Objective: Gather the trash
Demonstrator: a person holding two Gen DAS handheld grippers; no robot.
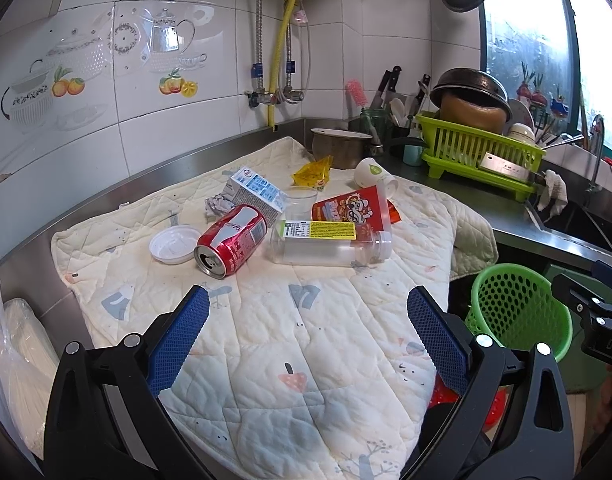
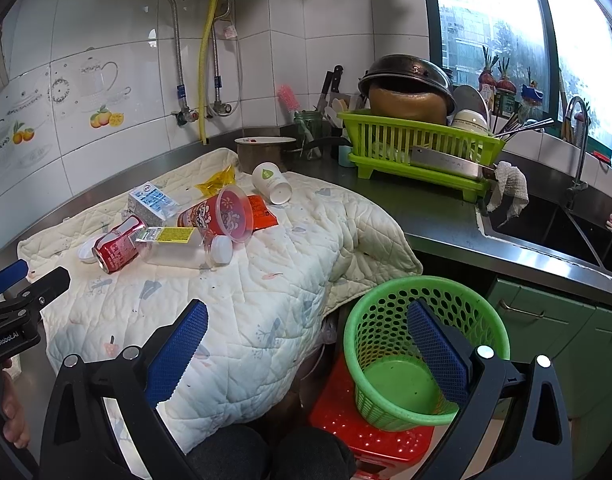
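Left gripper [image 1: 307, 322], right gripper [image 2: 307, 334]: fingers spread, empty; red can [image 1: 232, 240] on quilt [image 1: 290, 344].

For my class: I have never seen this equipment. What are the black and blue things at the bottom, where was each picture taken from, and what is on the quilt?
They are hand-held tongs, one per hand, each with a camera looking along its blue fingers. One picture is from the left tongs, the other from the right tongs. Both are open and hold nothing. On the quilted cloth lies trash: a red can, a clear bottle, a milk carton and a paper cup. The green basket is empty.
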